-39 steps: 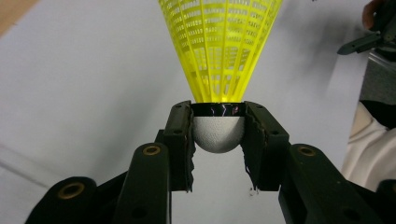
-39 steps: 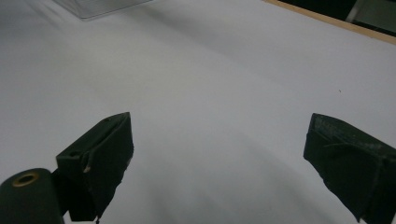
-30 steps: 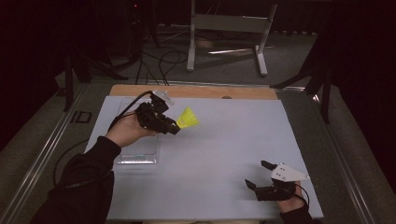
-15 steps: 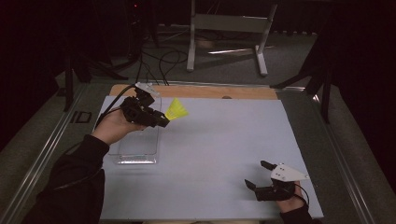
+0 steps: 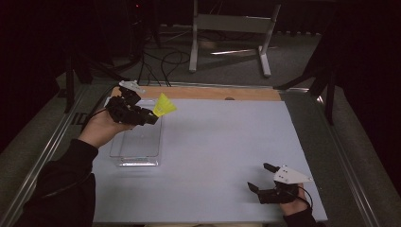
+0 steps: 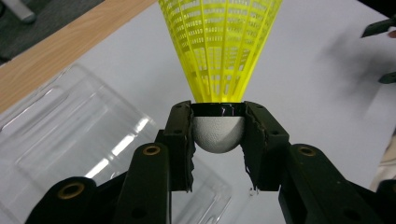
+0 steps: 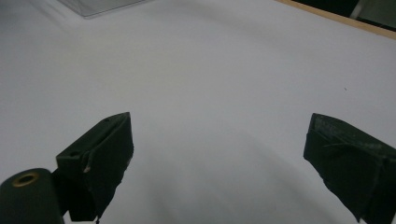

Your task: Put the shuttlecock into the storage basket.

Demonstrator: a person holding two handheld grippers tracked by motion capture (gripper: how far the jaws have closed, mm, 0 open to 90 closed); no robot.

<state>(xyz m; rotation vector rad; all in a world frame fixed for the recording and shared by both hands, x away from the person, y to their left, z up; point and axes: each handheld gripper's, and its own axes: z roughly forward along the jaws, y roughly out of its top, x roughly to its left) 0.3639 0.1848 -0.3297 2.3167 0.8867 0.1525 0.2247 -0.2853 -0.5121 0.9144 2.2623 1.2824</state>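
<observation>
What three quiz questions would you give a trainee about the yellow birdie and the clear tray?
1. True or false: the left tongs grip the birdie by its white round end.
2. Which is wide open: A the left tongs, B the right tongs?
3. Fill in: the clear tray lies on the ____ side of the table in the high view.

Key: 1 true. 2 B. 3 left.

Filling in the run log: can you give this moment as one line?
left claw: shut on yellow plastic shuttlecock | over clear plastic tray | right claw: open, empty, low over white table
</observation>
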